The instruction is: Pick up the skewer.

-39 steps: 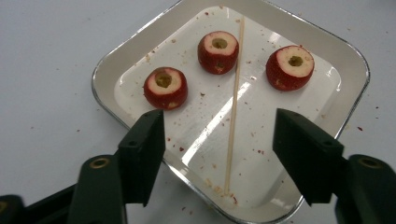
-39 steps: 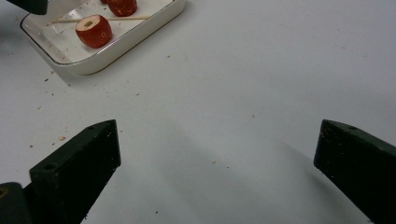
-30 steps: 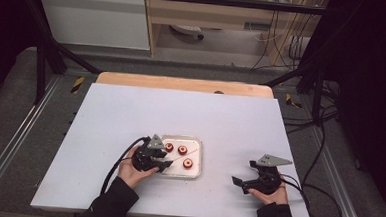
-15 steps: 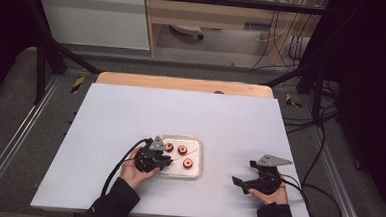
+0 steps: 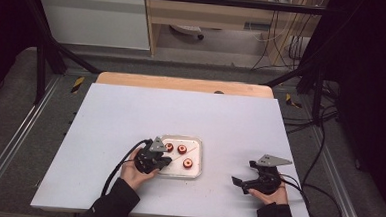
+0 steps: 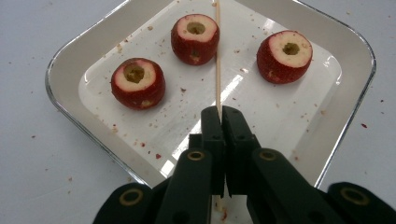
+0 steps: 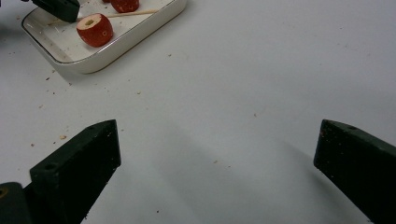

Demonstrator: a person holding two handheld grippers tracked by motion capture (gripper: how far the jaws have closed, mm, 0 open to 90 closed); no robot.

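Left hand-held gripper [image 6: 218, 114]: jaws just closed, pinching skewer [image 6: 217, 56] in tray [image 6: 65, 65] near tabletop's front edge. Right hand-held gripper [image 7: 217, 154]: wide, idle. Risk: thin skewer slipping or snapping when lifted.

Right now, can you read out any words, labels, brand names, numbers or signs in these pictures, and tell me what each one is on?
None: no readable writing on the tray, the fruit pieces, the skewer or the table.
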